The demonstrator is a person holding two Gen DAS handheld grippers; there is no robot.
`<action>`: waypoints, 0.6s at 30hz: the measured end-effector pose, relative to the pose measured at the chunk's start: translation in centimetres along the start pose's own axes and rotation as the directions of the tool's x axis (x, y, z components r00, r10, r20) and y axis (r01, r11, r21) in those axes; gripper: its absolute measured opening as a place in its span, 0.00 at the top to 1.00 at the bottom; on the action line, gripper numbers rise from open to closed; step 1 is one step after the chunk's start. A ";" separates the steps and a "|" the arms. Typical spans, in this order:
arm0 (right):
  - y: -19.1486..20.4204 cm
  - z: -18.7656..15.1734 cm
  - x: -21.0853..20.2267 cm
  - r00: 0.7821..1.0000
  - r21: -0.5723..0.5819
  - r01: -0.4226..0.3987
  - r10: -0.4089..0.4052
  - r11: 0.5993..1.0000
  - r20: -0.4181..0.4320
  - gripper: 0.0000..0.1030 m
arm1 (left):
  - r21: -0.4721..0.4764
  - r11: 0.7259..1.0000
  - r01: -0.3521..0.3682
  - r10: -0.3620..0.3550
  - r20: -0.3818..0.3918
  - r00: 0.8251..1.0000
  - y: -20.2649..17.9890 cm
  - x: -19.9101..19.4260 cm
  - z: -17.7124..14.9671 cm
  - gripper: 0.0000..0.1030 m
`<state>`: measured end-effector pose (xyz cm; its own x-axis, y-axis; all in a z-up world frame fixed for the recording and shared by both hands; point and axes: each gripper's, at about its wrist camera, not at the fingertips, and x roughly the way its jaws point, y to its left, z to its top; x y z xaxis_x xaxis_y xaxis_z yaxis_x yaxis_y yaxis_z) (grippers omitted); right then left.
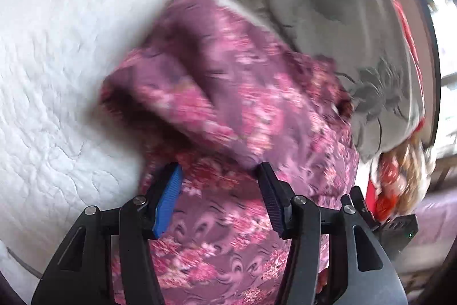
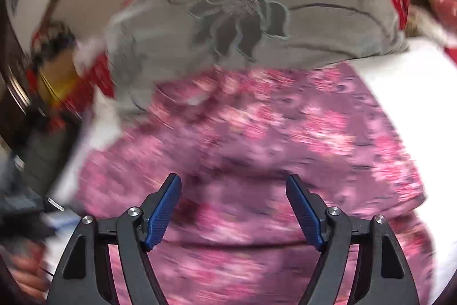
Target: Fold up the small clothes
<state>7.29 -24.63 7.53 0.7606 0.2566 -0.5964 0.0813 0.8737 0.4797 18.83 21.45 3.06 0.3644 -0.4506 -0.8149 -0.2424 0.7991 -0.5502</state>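
I've got both claws spread over the pink floral garment (image 1: 228, 93) on the white quilt (image 1: 57, 62): left gripper (image 1: 220, 190) and right gripper (image 2: 233, 202) gape, gripping nothing.

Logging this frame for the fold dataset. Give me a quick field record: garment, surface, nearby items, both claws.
garment: pink-purple floral cloth, bunched and partly folded over itself, blurred in both views
surface: white quilted bedding
nearby: grey pillow with dark flower print, touching the cloth's far edge
left claw: open, over the cloth, nothing pinched
right claw: open, over the cloth, nothing pinched
fold state: not finished, cloth still rumpled
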 end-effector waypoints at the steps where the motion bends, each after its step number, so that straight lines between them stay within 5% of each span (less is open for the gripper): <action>1: 0.5 0.2 0.5 1.000 0.005 -0.010 0.010 1.000 -0.012 0.24 | -0.025 0.999 0.022 -0.022 -0.010 1.000 0.6 0.3 0.1 0.48; 7: 3.1 0.4 5.0 0.992 -0.036 0.053 -0.057 0.998 -0.115 0.30 | 0.040 0.999 0.008 -0.008 0.013 1.000 -0.1 0.8 -0.7 0.48; 9: 4.0 0.6 4.9 0.995 -0.083 0.023 -0.031 0.996 -0.092 0.63 | 0.033 0.999 0.024 -0.024 0.009 1.000 0.1 0.9 -0.6 0.48; 10: 4.2 0.8 4.9 0.994 -0.095 0.017 -0.027 0.995 -0.102 0.90 | 0.026 0.999 0.036 -0.036 0.007 0.999 0.2 0.9 -0.3 0.48; 18: 2.9 3.5 -0.2 1.000 -0.116 -0.008 0.011 0.993 0.020 0.92 | 0.008 0.999 0.051 -0.051 0.007 0.999 0.7 0.6 -0.4 0.48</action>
<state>9.64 -23.56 11.34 0.7741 0.2578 -0.5782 -0.0002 0.9134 0.4070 18.48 21.58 2.07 0.3826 -0.4879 -0.7846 -0.2160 0.7785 -0.5894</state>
